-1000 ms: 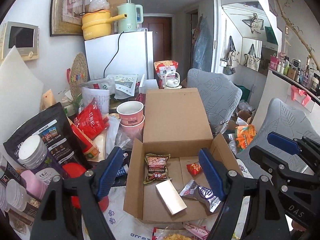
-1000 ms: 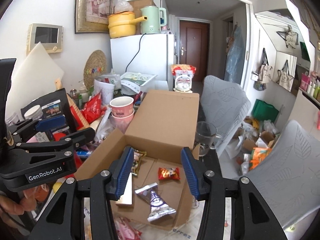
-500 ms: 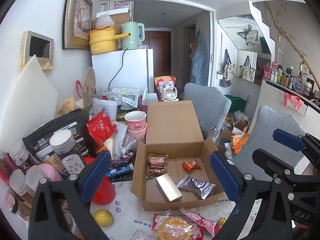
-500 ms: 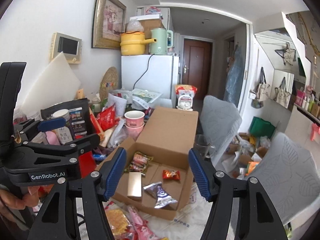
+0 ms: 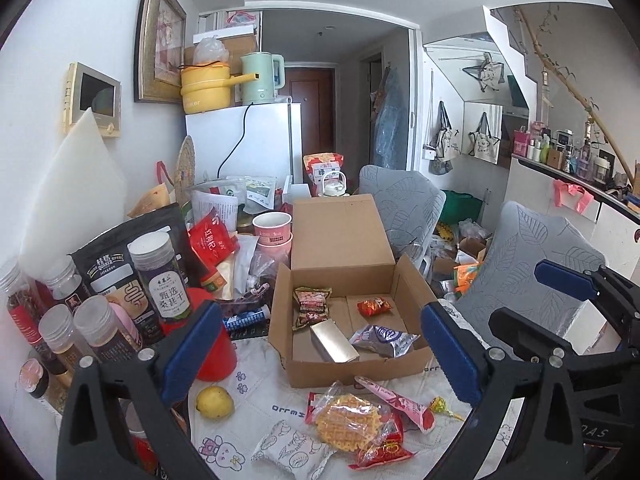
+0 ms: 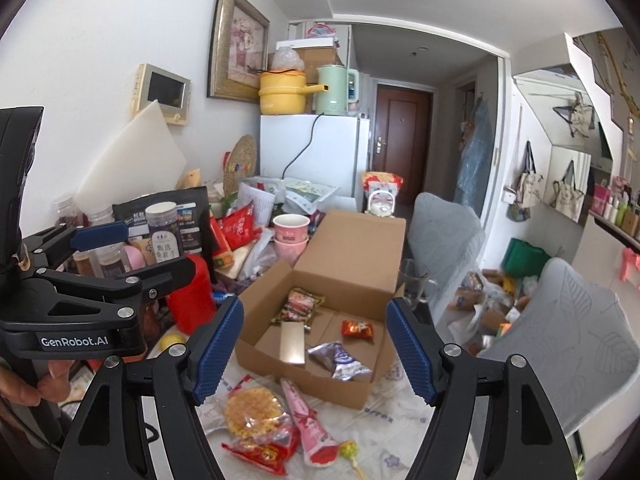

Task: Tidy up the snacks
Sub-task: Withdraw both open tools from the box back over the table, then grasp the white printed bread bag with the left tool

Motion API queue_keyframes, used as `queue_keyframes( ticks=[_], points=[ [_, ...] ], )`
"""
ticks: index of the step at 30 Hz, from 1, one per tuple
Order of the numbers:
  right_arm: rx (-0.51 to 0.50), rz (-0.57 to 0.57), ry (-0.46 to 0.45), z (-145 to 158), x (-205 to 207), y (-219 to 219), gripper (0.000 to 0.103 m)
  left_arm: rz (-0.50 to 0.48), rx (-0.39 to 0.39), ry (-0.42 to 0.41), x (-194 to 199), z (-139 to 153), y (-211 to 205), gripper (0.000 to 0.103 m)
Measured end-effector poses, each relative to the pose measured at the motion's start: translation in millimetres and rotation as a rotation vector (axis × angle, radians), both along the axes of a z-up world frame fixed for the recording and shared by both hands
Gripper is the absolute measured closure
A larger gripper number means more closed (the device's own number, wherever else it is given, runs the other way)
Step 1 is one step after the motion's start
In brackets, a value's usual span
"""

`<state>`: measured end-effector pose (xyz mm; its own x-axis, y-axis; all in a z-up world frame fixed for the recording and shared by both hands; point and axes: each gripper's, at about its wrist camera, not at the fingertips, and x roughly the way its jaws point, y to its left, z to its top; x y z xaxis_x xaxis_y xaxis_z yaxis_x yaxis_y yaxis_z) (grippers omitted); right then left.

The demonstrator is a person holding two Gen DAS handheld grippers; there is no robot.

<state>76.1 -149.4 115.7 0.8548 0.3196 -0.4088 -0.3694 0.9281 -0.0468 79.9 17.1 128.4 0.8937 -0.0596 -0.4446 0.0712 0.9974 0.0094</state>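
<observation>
An open cardboard box (image 5: pixel 352 368) (image 6: pixel 304 380) sits on the white cloth. It holds a brown snack packet (image 5: pixel 311 306), a small red packet (image 5: pixel 374 306), a gold bar (image 5: pixel 334 340) and a silver-purple packet (image 5: pixel 384 338). In front of it lie a waffle pack (image 5: pixel 346 426) (image 6: pixel 252 406), a pink cone packet (image 5: pixel 394 398) (image 6: pixel 308 420), a lollipop (image 5: pixel 440 406) and a white patterned packet (image 5: pixel 290 446). My left gripper (image 5: pixel 320 344) hangs open and empty, back from the box. My right gripper (image 6: pixel 314 344) is beside it, its jaws opening with nothing between them.
Jars and bottles (image 5: pixel 164 276), a red cup (image 5: pixel 212 352) and a lemon (image 5: pixel 214 402) crowd the left. Pink paper cups (image 5: pixel 272 228) stand behind the box. A glass mug (image 6: pixel 412 284) is at the box's right, with grey chairs (image 5: pixel 528 264) beyond.
Both grippers have drawn back from the box and their jaws have widened. The loose snacks in front of the box have come into view.
</observation>
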Motion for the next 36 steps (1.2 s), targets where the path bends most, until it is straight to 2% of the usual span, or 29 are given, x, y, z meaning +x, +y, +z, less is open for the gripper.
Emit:
queue_keyframes(
  ticks=[15, 27, 36],
  points=[
    [0.016, 0.021, 0.104, -53, -29, 6, 0.026, -0.039, -0.002, 0.088, -32, -45, 16, 0.002],
    [0.022, 0.039, 0.2, -106, -32, 11, 0.026, -0.116, -0.037, 0.236, -26, -103, 26, 0.002],
    [0.016, 0.053, 0.292, -144, -22, 18, 0.026, -0.136, -0.05, 0.332, -11, -140, 35, 0.002]
  ],
)
